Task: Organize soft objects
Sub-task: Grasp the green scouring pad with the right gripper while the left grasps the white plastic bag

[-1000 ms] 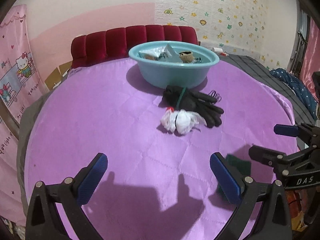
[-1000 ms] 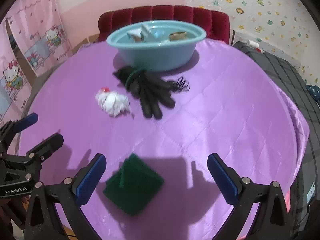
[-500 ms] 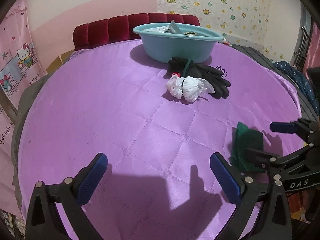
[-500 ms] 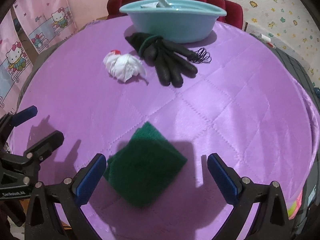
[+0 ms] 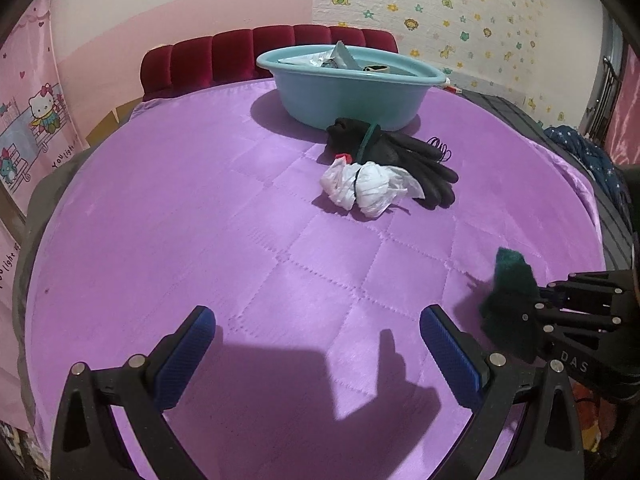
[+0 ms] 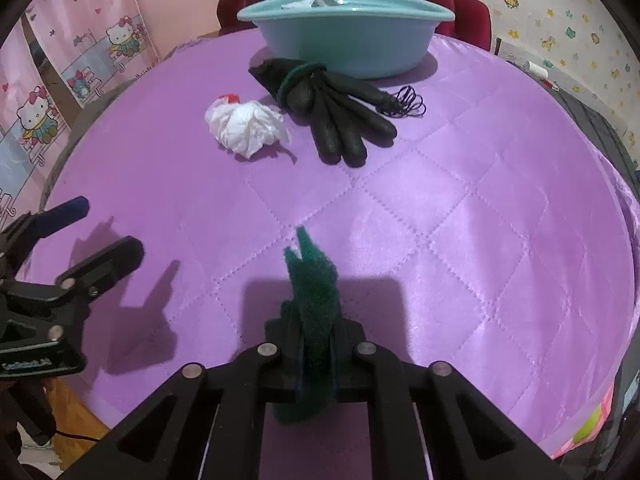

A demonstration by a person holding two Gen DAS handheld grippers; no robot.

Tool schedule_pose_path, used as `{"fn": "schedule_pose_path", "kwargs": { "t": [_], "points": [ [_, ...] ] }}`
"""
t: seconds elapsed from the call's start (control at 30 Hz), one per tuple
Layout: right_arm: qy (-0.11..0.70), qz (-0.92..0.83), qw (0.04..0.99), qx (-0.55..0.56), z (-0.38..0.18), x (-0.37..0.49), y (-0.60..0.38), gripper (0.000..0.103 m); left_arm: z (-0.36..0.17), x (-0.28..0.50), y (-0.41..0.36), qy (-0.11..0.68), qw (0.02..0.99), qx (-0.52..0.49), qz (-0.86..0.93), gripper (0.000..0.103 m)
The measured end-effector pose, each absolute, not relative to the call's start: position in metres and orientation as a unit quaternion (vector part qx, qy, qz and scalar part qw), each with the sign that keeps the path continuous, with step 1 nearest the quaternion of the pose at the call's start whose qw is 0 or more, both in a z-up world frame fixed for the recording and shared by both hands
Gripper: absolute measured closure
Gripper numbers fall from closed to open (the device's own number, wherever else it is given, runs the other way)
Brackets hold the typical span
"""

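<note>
My right gripper (image 6: 314,354) is shut on a dark green scouring pad (image 6: 314,280), which stands folded upright between its fingers just over the purple quilted table (image 6: 460,208). From the left wrist view the green scouring pad (image 5: 510,292) shows at the right, pinched by the right gripper (image 5: 536,312). My left gripper (image 5: 316,344) hangs open over bare cloth near the table's front. Farther back lie a crumpled white plastic bag (image 6: 244,126), black gloves (image 6: 340,116) and a black hair tie (image 6: 406,102). Behind them stands a teal basin (image 6: 344,34) holding several items.
A dark red padded chair back (image 5: 256,54) rises behind the basin. Pink cartoon-cat curtains (image 6: 76,64) hang at the left. A grey striped bed (image 5: 516,116) with dark blue cloth (image 5: 580,152) lies at the right, beyond the table's edge.
My right gripper has shut on the green pad, which was lying flat under open jaws before and now stands folded between them. Both grippers came down toward the table.
</note>
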State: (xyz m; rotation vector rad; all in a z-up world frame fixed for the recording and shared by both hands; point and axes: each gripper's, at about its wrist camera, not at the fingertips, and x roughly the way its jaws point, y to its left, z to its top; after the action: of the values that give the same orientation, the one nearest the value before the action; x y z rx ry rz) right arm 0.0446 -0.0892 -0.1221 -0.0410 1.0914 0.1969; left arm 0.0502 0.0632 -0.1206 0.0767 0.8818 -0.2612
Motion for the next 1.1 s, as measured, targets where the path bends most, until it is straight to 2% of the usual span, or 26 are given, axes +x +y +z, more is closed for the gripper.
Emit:
{"fn": "schedule_pose_path", "kwargs": {
  "t": [0.5, 1.1],
  "points": [
    [0.504, 0.087, 0.859, -0.004, -0.089, 0.067, -0.105, 0.095, -0.113, 0.076, 0.043, 0.412, 0.901, 0.035, -0.133, 0.000],
    [0.498, 0.072, 0.864, 0.022, -0.090, 0.104, -0.131, 0.095, -0.127, 0.136, 0.012, 0.425, 0.895, 0.023, -0.137, 0.000]
  ]
}}
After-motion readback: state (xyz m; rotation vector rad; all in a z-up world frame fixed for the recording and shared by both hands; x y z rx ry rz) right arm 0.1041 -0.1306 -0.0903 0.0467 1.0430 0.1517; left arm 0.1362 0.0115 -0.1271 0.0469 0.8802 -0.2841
